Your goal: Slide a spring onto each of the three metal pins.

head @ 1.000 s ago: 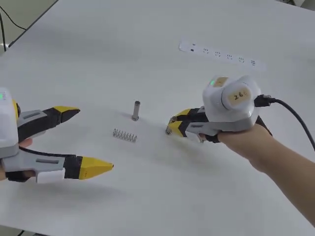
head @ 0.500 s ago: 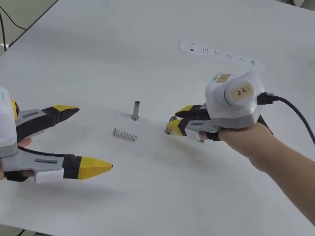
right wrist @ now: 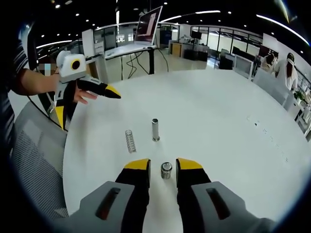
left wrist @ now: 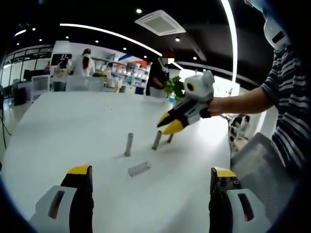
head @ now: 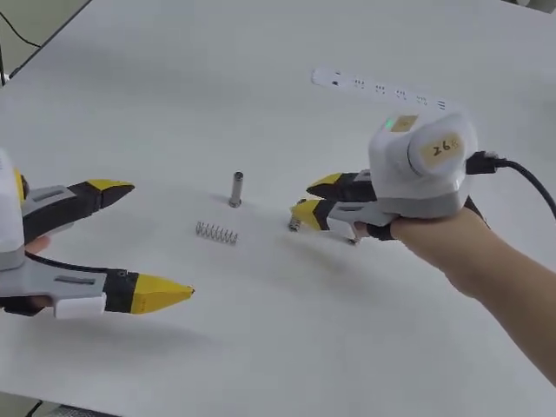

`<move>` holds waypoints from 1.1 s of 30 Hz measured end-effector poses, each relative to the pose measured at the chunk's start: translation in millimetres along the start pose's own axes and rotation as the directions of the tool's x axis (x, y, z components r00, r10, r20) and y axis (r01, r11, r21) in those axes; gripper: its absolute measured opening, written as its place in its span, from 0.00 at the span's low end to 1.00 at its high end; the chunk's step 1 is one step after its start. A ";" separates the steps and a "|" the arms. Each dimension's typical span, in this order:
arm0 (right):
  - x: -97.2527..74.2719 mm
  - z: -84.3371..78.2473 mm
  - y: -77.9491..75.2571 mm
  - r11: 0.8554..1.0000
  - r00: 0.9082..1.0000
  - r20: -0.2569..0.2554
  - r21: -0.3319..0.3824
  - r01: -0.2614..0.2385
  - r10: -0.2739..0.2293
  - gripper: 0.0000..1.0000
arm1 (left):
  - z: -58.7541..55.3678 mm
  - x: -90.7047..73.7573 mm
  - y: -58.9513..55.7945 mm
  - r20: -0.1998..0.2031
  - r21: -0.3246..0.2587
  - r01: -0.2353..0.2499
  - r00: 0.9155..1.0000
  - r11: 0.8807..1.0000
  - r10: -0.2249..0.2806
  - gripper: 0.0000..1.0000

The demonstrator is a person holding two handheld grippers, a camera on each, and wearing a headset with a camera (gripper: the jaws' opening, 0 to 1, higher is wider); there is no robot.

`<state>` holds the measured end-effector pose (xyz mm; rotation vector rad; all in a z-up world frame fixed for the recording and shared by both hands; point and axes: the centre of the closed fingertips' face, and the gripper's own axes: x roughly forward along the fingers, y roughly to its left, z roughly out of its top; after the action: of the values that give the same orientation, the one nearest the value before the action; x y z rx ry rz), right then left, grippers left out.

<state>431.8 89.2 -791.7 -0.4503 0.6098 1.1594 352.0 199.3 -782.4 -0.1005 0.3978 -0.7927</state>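
Note:
A bare metal pin [head: 235, 189] stands upright on the white table [head: 261, 330]. A loose spring [head: 216, 233] lies just in front of it. A second, short pin [head: 294, 223] stands to the right and seems to carry a spring, though it is too small to be sure. My right gripper [head: 304, 199] hovers just above that pin, and its narrowly open jaws frame the pin's top [right wrist: 166, 170] without touching it. My left gripper [head: 161, 238] is held wide open at the left, well short of the spring [left wrist: 139, 168]. A third upright piece [left wrist: 170, 138] peeks out behind the short pin [left wrist: 156, 140].
A white power strip [head: 382, 89] lies at the back right, beyond my right hand. A black cable [head: 530, 187] trails from the right gripper. The table's near edge [head: 174, 408] runs close below my left gripper.
My right gripper has lifted slightly and drawn back a little from the short pin. The left gripper, the bare pin and the spring have kept their places, and the head camera shifted.

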 end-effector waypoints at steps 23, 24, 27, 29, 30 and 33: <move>-4.5 14.0 14.4 0.998 0.999 0.008 -0.059 -0.034 0.034 0.18 | -2.7 -0.3 0.7 -0.025 0.018 0.011 1.000 1.000 -0.011 0.98; -4.2 14.5 15.5 0.997 0.999 0.006 -0.062 -0.036 0.037 0.18 | -2.6 -0.3 0.5 -0.025 0.018 0.012 1.000 1.000 -0.011 0.98; -2.2 16.3 20.3 0.995 0.999 -0.006 -0.092 -0.047 0.047 0.18 | -3.8 -0.4 0.2 -0.032 0.019 0.014 0.999 1.000 -0.013 0.98; 0.2 17.1 24.4 0.992 0.998 -0.017 -0.113 -0.059 0.058 0.18 | -4.1 -0.4 0.2 -0.034 0.019 0.013 0.999 1.000 -0.013 0.98; 1.9 16.4 27.1 0.990 0.997 -0.030 -0.122 -0.070 0.066 0.18 | -4.1 -0.3 0.1 -0.034 0.019 0.013 0.999 1.000 -0.013 0.98; 5.8 15.2 31.7 0.982 0.995 -0.054 -0.170 -0.087 0.079 0.17 | -3.2 -0.4 -0.4 -0.033 0.020 0.015 0.999 1.000 -0.014 0.98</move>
<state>406.8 113.6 -784.6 -0.6056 0.5753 1.2896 350.2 199.5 -785.1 -0.0721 0.4202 -0.8133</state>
